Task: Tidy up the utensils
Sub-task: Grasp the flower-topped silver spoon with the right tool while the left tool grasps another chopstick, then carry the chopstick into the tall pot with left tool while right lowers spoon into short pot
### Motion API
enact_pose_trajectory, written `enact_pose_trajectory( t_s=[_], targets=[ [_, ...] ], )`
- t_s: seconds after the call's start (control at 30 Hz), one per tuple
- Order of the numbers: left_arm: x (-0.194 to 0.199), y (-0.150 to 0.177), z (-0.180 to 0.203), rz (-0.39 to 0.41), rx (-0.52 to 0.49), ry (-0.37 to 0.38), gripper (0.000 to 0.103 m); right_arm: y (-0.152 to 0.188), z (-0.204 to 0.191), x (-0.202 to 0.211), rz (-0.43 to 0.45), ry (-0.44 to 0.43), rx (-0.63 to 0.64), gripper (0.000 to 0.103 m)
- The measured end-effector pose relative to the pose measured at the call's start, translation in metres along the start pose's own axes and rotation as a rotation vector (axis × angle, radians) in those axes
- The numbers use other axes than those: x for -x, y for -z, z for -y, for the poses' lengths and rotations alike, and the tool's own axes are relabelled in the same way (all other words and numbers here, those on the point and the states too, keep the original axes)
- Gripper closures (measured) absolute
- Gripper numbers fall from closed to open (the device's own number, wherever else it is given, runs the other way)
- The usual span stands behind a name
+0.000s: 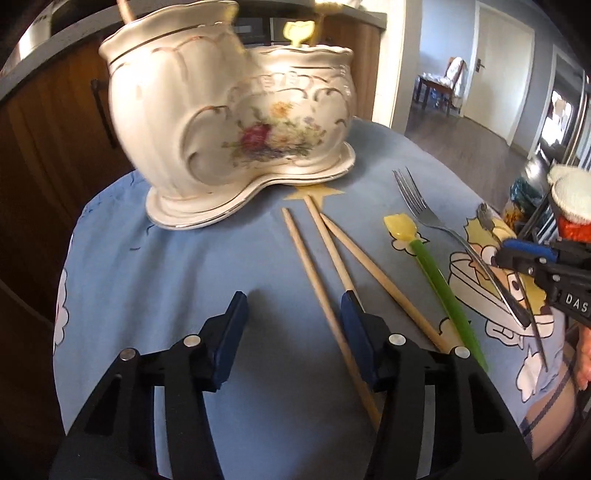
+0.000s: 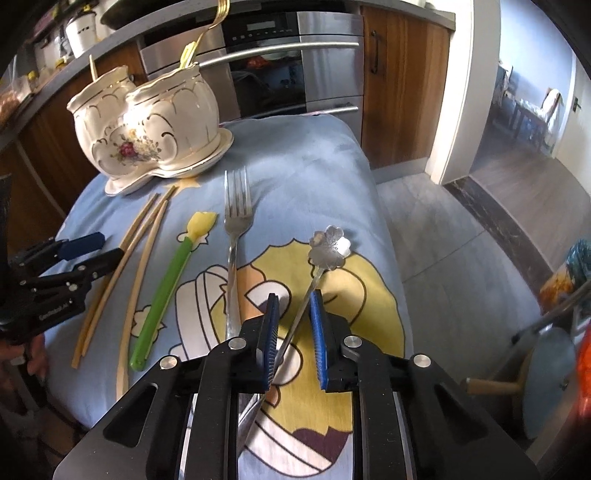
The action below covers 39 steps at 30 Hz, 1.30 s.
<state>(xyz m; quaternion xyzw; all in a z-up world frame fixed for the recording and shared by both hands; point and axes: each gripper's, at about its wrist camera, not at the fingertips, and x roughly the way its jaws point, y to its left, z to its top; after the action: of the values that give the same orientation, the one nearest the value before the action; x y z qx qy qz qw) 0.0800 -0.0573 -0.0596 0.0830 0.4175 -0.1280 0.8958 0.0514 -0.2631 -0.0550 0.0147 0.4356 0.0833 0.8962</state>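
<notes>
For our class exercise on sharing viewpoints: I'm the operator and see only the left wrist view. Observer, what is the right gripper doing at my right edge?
Observer: The right gripper straddles the thin handle of a spoon, pads apart, not clamped.
Operator: What kind of spoon? Its head is a blur here.
Observer: Silver, with a flower-shaped bowl, lying right of the fork.
Operator: What's poking out of the holder?
Observer: In the ceramic holder, a curved gold handle rises from the right-hand cup and a thin stick from the left-hand one.
</notes>
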Motion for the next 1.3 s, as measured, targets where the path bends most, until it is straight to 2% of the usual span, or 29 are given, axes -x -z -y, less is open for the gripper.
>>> enact_pose_trajectory(
  t_s=[0.03, 0.07, 0.1, 0.13, 0.17, 0.23, 0.4, 0.47, 0.53, 0.6, 0.67, 0.7, 0.83, 0.97, 1.07, 1.3],
  targets=[
    [0.0, 0.0, 0.003, 0.002, -0.018, 0.005, 0.064, -0.001, 0.0, -0.001, 0.0, 0.0, 0.004, 0.089],
    [0.001, -0.001, 0.003, 0.0, -0.029, 0.016, 0.069, -0.001, 0.001, -0.001, 0.0, -0.002, 0.005, 0.09],
    [0.002, -0.001, 0.002, -0.006, -0.042, 0.03, 0.084, -0.001, 0.002, -0.001, -0.002, -0.008, 0.011, 0.092],
    [0.003, -0.001, 0.0, -0.014, -0.047, 0.045, 0.094, -0.001, 0.002, 0.0, -0.004, -0.01, 0.018, 0.094],
    [0.003, 0.0, -0.003, -0.021, -0.05, 0.058, 0.097, -0.001, 0.002, 0.0, -0.007, -0.015, 0.026, 0.095],
    [0.008, 0.002, -0.01, -0.033, -0.061, 0.074, 0.097, -0.001, 0.002, 0.001, -0.012, -0.026, 0.042, 0.099],
    [0.023, 0.014, -0.03, -0.067, -0.094, 0.063, 0.097, 0.001, -0.001, 0.004, -0.03, -0.033, 0.086, 0.099],
    [0.027, 0.02, -0.038, -0.09, -0.111, 0.067, 0.097, 0.0, 0.0, 0.003, -0.05, -0.038, 0.088, 0.098],
    [0.032, 0.024, -0.043, -0.098, -0.106, 0.071, 0.096, -0.001, 0.0, 0.002, -0.056, -0.031, 0.095, 0.094],
    [0.033, 0.025, -0.044, -0.094, -0.104, 0.081, 0.091, -0.001, -0.001, 0.001, -0.049, -0.028, 0.1, 0.094],
    [0.032, 0.026, -0.042, -0.077, -0.105, 0.075, 0.091, 0.0, -0.004, 0.001, -0.039, -0.021, 0.112, 0.096],
    [0.032, 0.027, -0.042, -0.067, -0.1, 0.075, 0.091, 0.0, -0.005, 0.001, -0.036, -0.024, 0.112, 0.099],
    [0.033, 0.027, -0.039, -0.048, -0.109, 0.086, 0.097, 0.0, -0.005, 0.006, -0.004, -0.026, 0.111, 0.099],
    [0.042, 0.027, -0.041, -0.009, -0.11, 0.089, 0.097, -0.003, -0.005, 0.019, 0.053, -0.033, 0.112, 0.099],
    [0.053, 0.023, -0.043, 0.044, -0.105, 0.087, 0.097, -0.008, -0.008, 0.034, 0.127, -0.064, 0.116, 0.099],
    [0.085, 0.012, -0.046, 0.237, -0.096, 0.096, 0.097, -0.017, -0.027, 0.065, 0.299, -0.097, 0.173, 0.099]
  ],
)
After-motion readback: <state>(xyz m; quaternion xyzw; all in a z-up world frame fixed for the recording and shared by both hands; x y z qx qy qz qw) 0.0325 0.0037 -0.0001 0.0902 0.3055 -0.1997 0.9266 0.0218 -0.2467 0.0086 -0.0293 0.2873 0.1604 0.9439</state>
